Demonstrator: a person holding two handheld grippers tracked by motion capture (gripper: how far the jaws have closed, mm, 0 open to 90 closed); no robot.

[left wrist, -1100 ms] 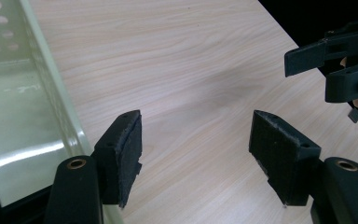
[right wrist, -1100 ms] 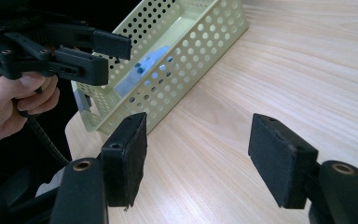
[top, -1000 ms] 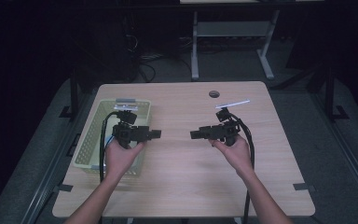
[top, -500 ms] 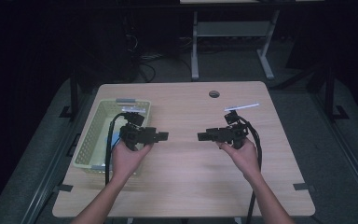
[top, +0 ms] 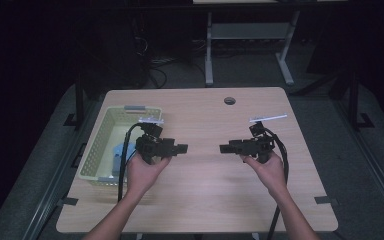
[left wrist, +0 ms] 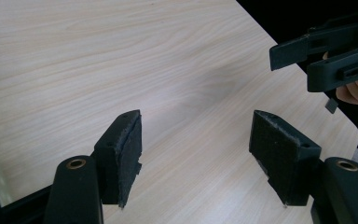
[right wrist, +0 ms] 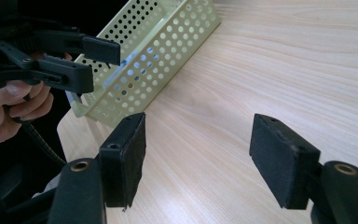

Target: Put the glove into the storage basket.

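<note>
While both stand open and empty, the basket [top: 96,150] lies just beside the left hand-held gripper [top: 180,148], well apart from the right hand-held gripper [top: 223,148]

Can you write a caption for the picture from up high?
Two hands point the open left gripper and right gripper at each other over a wooden table, beside a yellow basket.

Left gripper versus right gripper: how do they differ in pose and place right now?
The left gripper sits beside the yellow-green basket and points toward the table's middle from the left; the right gripper sits over bare wood and points back at it from the right. A white tag shows near the right gripper, toward the table's far edge; none lies beside the left gripper. Both are open, empty, held roughly level, tips facing and apart.
</note>
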